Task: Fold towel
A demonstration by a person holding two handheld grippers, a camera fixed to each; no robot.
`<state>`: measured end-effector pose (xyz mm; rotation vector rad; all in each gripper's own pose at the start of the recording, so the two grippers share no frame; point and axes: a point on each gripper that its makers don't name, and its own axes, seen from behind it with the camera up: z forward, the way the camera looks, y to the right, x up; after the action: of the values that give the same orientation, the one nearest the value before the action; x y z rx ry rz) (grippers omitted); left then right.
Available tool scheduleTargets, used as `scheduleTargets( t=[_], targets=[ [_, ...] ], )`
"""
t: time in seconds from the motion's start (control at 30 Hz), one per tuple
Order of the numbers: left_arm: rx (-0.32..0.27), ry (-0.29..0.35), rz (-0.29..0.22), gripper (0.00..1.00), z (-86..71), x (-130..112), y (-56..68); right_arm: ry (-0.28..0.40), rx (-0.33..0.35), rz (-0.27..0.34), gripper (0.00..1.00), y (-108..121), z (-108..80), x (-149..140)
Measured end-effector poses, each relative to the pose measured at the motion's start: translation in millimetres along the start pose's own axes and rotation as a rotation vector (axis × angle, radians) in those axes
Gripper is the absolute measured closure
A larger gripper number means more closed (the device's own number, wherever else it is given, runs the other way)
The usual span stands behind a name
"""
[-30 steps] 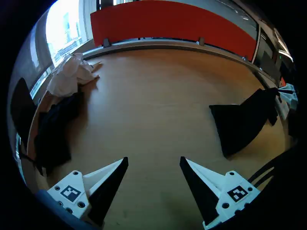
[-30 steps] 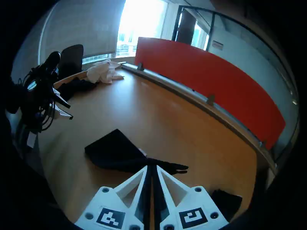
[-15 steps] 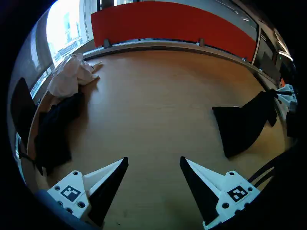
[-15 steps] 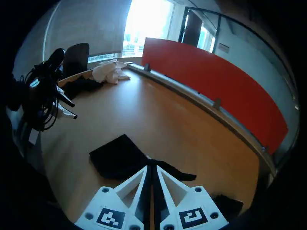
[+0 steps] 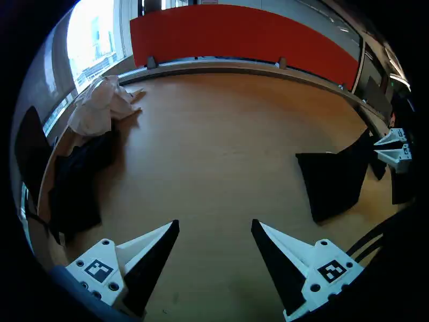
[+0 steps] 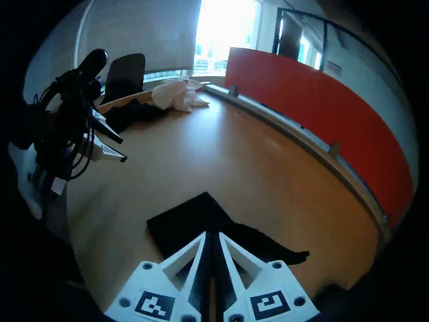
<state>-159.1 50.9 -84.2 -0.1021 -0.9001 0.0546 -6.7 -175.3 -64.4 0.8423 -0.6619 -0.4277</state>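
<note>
1. Two white two-finger grippers are seen over a light brown wooden table [image 5: 214, 134], which is also shown in the right gripper view [image 6: 225, 155].
2. The left gripper [image 5: 214, 221] is held with its fingers wide apart; nothing is gripped, and bare tabletop is seen between them.
3. The right gripper [image 6: 212, 234] has its fingers drawn together, with a thin dark sliver between them, and they are clamped on the near edge of a black cloth towel [image 6: 187, 225].
4. In the left gripper view, the towel [image 5: 332, 180] is found at the table's right side, well apart from the left gripper. Most of it lies flat, while one corner is lifted up to the right gripper [image 5: 394, 150].
5. In the right gripper view, the left gripper [image 6: 107, 147] is seen at the left, raised above the table, with black cables hanging round it.
6. A crumpled white cloth [image 5: 99, 102] [image 6: 174, 95] is heaped at the table's far corner, and a pile of dark cloth [image 5: 78, 177] [image 6: 131, 114] lies just beside it.
7. A long red divider panel [image 5: 241, 32] [image 6: 332, 118] is stood along the table's far edge.
8. A black chair [image 6: 124, 75] is placed behind the cloth heaps, near a bright window.
</note>
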Motion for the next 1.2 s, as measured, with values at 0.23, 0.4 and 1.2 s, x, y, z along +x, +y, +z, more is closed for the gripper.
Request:
scheduleTargets(
  t=[0.23,0.4,1.2],
  targets=[
    [0.007,0.001,-0.016,0.0,-0.9,-1.4,-7.2,-0.006,0.047,-0.005,0.95,-19.5,14.2,1.7],
    [0.012,0.001,-0.024,0.0,-1.8,-3.2,-12.2,-0.015,0.083,-0.018,0.96,-34.2,23.9,1.5],
    [0.02,0.001,-0.025,0.0,-2.7,-4.8,-17.6,-0.05,0.102,0.029,0.07,-42.6,28.4,-15.5]
  ],
)
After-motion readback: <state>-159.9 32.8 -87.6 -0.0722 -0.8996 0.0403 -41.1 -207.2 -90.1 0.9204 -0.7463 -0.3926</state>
